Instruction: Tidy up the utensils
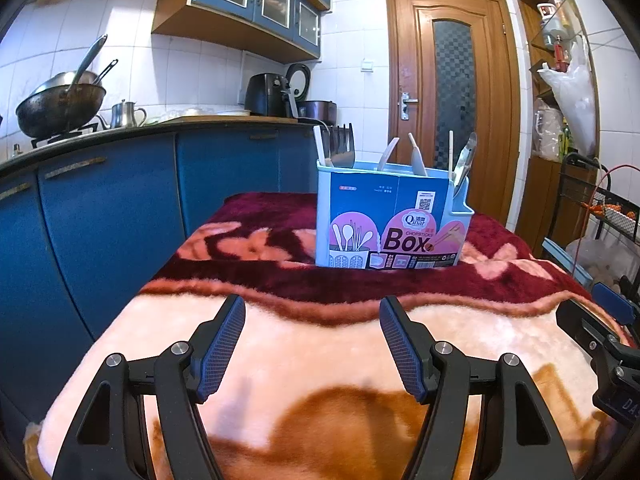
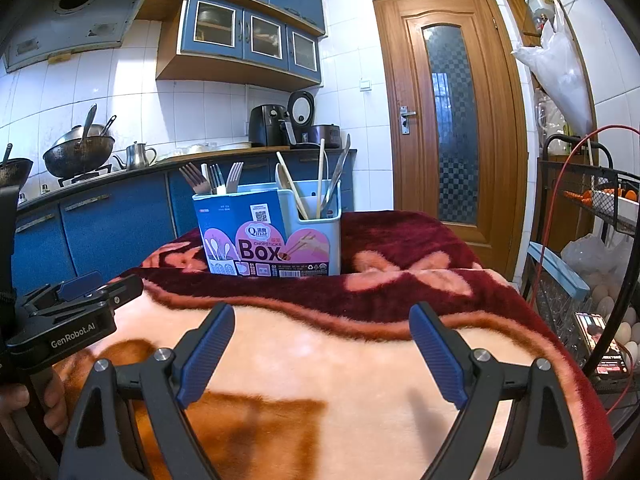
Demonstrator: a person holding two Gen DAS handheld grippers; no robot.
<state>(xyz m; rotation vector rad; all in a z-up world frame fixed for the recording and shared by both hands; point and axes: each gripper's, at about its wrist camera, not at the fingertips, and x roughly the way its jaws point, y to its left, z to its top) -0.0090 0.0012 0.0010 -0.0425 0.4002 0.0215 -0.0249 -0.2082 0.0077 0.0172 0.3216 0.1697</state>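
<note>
While both sets of jaws are spread wide and empty, the box [image 1: 390,216] is seen centre frame, ahead of the left gripper [image 1: 312,346]; utensils [image 2: 320,178] stand upright, left of the right gripper [image 2: 322,354] line.

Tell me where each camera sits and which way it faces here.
Left wrist: on the left gripper, facing the utensil box on the blanket; right gripper at right edge.
Right wrist: on the right gripper, facing the same box from its right; left gripper and a hand at left.
Shared: box, blanket, door, blue cabinets.
</note>
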